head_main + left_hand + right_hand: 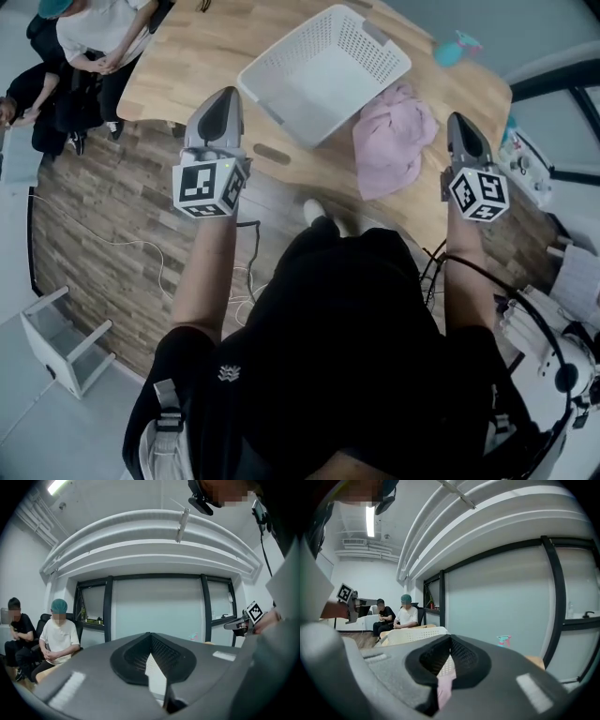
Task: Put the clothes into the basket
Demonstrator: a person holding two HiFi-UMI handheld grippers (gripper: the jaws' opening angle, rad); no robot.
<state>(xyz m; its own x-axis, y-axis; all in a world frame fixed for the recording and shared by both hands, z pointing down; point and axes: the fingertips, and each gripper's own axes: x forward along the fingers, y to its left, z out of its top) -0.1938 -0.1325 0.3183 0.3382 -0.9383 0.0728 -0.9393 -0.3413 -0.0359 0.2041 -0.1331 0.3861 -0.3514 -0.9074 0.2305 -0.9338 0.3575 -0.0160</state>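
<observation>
A white perforated basket [323, 75] stands empty on the wooden table [197, 56]. Right of it a crumpled pink garment [394, 136] lies near the table's front edge. My left gripper [228, 91] hovers shut at the front edge, left of the basket's near corner, holding nothing. At the garment's right side my right gripper [456, 116] is also shut and empty. In the left gripper view the closed jaws [151, 634] show only a sliver of basket [152, 667]. The right gripper view looks over its closed jaws [450, 637] at the basket [415, 634] and a strip of pink garment [444, 688].
A teal spray bottle [457, 47] stands on the table behind the garment. Two people [94, 37] sit beyond the table's far left end. A white stool [61, 337] and cables lie on the wood floor at left. Equipment crowds the right edge.
</observation>
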